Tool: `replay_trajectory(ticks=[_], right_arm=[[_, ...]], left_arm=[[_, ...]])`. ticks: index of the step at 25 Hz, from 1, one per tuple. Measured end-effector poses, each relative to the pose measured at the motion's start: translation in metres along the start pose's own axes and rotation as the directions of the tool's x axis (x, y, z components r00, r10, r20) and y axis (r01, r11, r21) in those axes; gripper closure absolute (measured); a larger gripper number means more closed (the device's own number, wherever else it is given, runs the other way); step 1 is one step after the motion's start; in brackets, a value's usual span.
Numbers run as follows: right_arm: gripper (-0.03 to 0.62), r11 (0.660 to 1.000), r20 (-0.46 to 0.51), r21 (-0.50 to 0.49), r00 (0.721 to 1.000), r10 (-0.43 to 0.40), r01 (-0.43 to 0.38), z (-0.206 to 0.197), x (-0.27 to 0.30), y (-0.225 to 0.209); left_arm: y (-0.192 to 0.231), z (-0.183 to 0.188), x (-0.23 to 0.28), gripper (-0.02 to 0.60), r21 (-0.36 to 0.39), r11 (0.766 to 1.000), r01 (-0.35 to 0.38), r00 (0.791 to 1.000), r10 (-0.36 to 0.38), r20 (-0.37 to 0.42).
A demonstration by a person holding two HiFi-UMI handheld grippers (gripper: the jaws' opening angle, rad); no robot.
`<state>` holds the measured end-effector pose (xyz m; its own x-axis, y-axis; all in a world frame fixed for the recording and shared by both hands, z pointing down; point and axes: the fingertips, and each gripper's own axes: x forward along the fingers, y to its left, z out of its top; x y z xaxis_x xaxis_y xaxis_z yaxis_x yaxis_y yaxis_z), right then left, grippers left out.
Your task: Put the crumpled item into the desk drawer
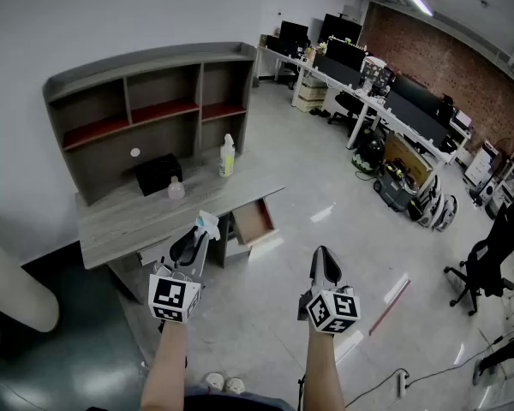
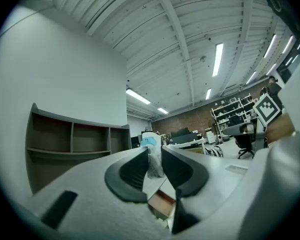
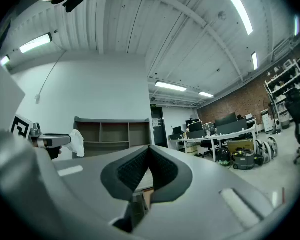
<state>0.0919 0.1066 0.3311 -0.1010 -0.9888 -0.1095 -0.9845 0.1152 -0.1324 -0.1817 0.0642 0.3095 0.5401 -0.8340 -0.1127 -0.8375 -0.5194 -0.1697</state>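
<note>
Carrying step: the left claw (image 2: 153,159) pinches the crumpled wad (image 1: 207,223) just left of the open drawer (image 1: 254,221). Next it should move over the drawer and let go. The right claw (image 3: 149,151) is pressed together, empty.

Left gripper (image 1: 197,236) holds crumpled item (image 1: 208,223) at desk (image 1: 124,218) edge — drawer (image 1: 254,221) stands open.

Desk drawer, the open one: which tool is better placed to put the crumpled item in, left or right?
Left. The left tool is shut on the crumpled white-and-blue item and hangs beside the open wooden desk drawer. The right tool is empty, jaws together, over the floor.
</note>
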Motion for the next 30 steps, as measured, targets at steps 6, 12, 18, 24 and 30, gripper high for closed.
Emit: replay_trajectory(ticks=[6, 12, 18, 24, 30], right_arm=[[0.583, 1.000, 0.001, -0.002, 1.000, 0.001, -0.001, -0.001, 0.002, 0.002], [0.583, 1.000, -0.008, 0.001, 1.000, -0.007, 0.007, -0.004, 0.004, 0.003], [0.582, 0.998, 0.005, 0.032, 0.999, -0.048, 0.048, -0.006, 0.004, -0.005], [0.582, 0.997, 0.007, 0.034, 0.998, -0.070, 0.070, -0.015, 0.003, 0.001], [0.583, 0.993, -0.003, 0.059, 0.995, -0.102, 0.102, -0.031, 0.017, -0.013]], left_arm=[[0.000, -0.002, 0.001, 0.499, -0.003, 1.000, 0.009, 1.000, -0.009, 0.004], [0.002, -0.006, 0.000, 0.499, -0.010, 1.000, 0.012, 1.000, -0.012, -0.004], [0.005, -0.010, 0.002, 0.499, -0.019, 0.999, 0.026, 1.000, -0.026, -0.003], [0.009, -0.017, 0.008, 0.499, -0.026, 0.998, 0.059, 0.998, -0.059, 0.008], [0.009, -0.040, 0.029, 0.499, -0.034, 0.996, 0.088, 0.996, -0.089, -0.031]])
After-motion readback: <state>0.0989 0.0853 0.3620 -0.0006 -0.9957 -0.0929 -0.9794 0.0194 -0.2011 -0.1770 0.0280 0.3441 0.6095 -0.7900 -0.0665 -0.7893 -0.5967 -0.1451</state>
